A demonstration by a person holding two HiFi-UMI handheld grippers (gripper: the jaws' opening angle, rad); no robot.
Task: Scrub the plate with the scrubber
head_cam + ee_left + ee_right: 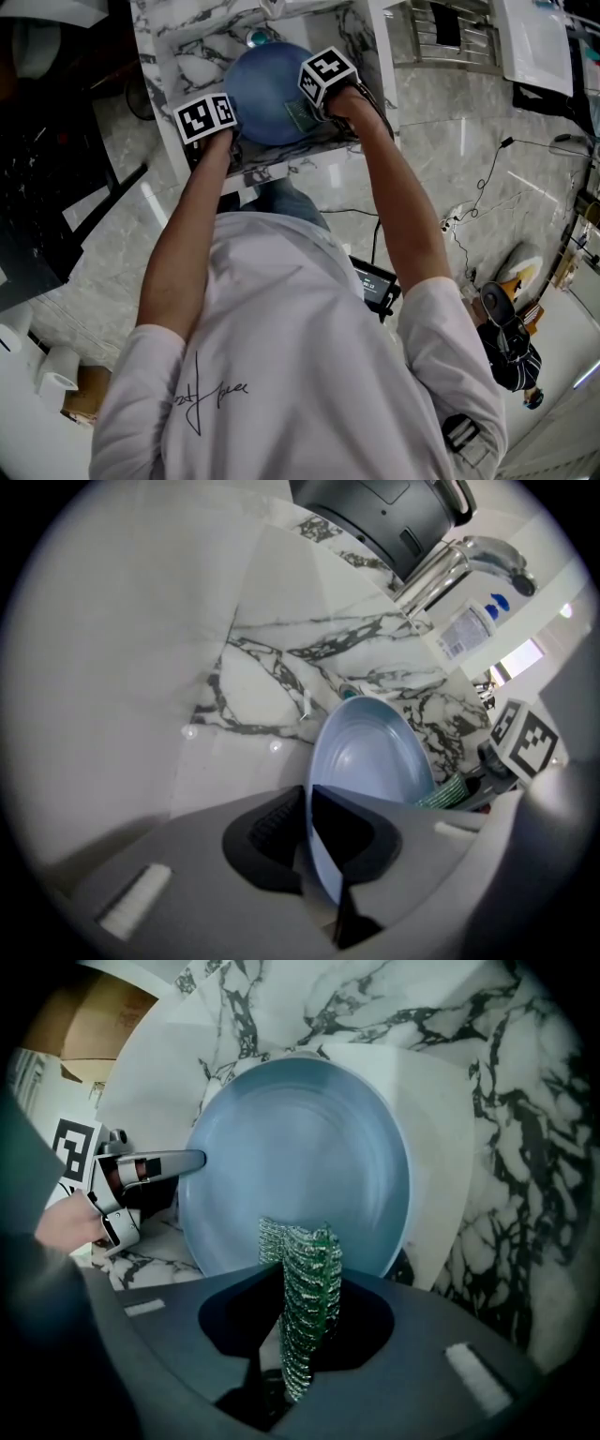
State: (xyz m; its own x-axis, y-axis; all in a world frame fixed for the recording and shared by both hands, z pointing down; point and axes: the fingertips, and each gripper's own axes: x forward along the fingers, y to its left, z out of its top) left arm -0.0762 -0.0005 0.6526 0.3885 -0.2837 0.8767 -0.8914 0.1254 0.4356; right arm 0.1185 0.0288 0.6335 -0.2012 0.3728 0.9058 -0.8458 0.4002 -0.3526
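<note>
Plate (265,94), blue, held on edge over marble sink (187,56), left gripper (307,836) jaws clamped on its rim; right gripper (302,1335) jaws pinching green scrubber (305,1288) at its face; bottle (469,625) label unreadable

Blue plate (370,761) clamped edge-on in left hand-held gripper (307,841), marble sink (272,667) behind
</note>
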